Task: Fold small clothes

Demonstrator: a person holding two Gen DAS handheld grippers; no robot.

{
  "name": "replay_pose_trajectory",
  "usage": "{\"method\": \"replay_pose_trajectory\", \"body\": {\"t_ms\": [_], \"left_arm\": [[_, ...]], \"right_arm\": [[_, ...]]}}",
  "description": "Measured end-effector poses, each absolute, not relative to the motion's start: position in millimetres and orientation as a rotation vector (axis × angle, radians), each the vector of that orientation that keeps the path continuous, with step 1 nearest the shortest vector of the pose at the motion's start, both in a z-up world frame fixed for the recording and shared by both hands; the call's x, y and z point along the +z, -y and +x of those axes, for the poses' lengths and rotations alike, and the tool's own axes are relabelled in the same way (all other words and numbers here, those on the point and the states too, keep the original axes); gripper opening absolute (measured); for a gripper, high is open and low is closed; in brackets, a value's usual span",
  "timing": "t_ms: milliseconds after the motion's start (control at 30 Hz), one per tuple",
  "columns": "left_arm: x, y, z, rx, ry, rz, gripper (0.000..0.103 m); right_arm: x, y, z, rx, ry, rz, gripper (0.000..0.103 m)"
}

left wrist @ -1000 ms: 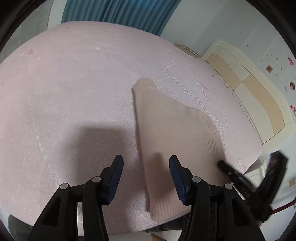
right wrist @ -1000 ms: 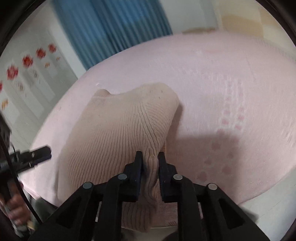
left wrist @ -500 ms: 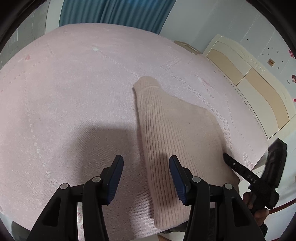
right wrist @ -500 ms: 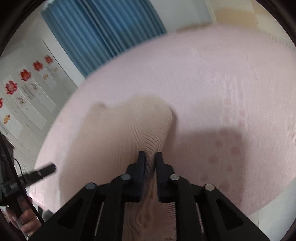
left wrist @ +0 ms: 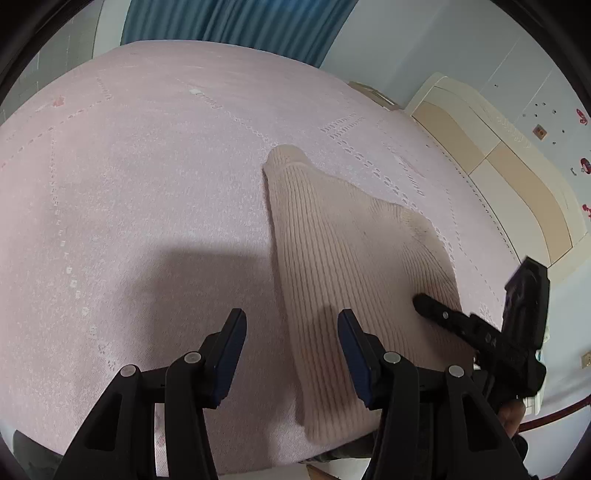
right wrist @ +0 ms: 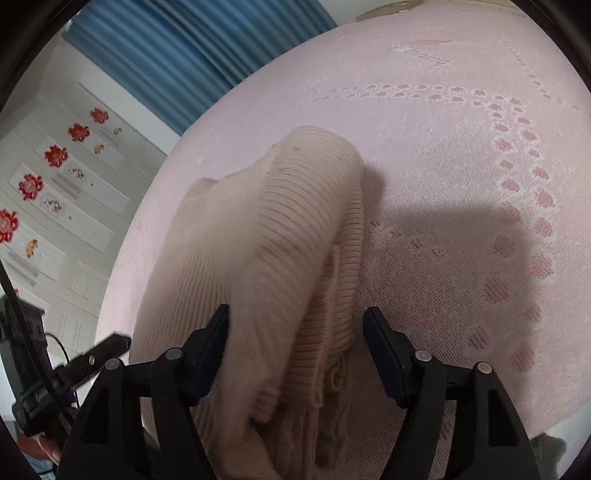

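Observation:
A beige ribbed knit garment [left wrist: 351,258] lies folded lengthwise on the pink bed cover [left wrist: 147,166], reaching the near edge. My left gripper [left wrist: 291,332] is open and empty, just above the garment's near left edge. My right gripper [right wrist: 295,332] is open, its jaws apart over the garment's bunched near end [right wrist: 288,295], holding nothing. The right gripper also shows in the left wrist view [left wrist: 480,332], at the garment's right side. The left gripper shows at the lower left of the right wrist view [right wrist: 92,362].
The bed cover [right wrist: 461,166] spreads wide beyond the garment. A cream headboard [left wrist: 498,166] stands at the right. A blue curtain [left wrist: 229,26] hangs behind the bed. A wall with red flower stickers [right wrist: 55,177] is at the left of the right wrist view.
My right gripper was shut on the garment's near fold and has now opened, letting it drop. The left gripper stayed open and shifted slightly.

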State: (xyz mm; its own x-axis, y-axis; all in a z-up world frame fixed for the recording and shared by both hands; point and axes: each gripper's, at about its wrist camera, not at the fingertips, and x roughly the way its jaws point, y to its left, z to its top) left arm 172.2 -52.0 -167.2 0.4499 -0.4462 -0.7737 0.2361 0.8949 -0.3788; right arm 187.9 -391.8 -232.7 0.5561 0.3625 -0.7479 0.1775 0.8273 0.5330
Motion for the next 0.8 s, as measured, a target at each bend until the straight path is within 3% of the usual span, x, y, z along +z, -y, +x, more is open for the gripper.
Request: {"method": "replay_pose_trajectory", "body": {"t_ms": [300, 333, 367, 433, 567, 800], "left_arm": [[-168, 38, 162, -0.414, -0.989, -0.241, 0.049], [-167, 36, 162, -0.415, -0.987, -0.249, 0.049], [-167, 33, 162, -0.416, -0.986, -0.26, 0.049], [-165, 25, 160, -0.414, -0.98, -0.281, 0.049], [-162, 11, 155, -0.407, -0.963, -0.314, 0.049], [-164, -20, 149, -0.394, -0.958, -0.386, 0.049]], "right_arm": [[-238, 388, 211, 0.176, -1.048, 0.57, 0.074], [-238, 387, 214, 0.184, -1.056, 0.572, 0.072], [-239, 386, 218, 0.217, -1.068, 0.591, 0.062], [-239, 388, 226, 0.23, -1.094, 0.63, 0.06], [-234, 388, 232, 0.244, -1.109, 0.664, 0.042], [-176, 367, 228, 0.206, -1.03, 0.661, 0.037]]}}
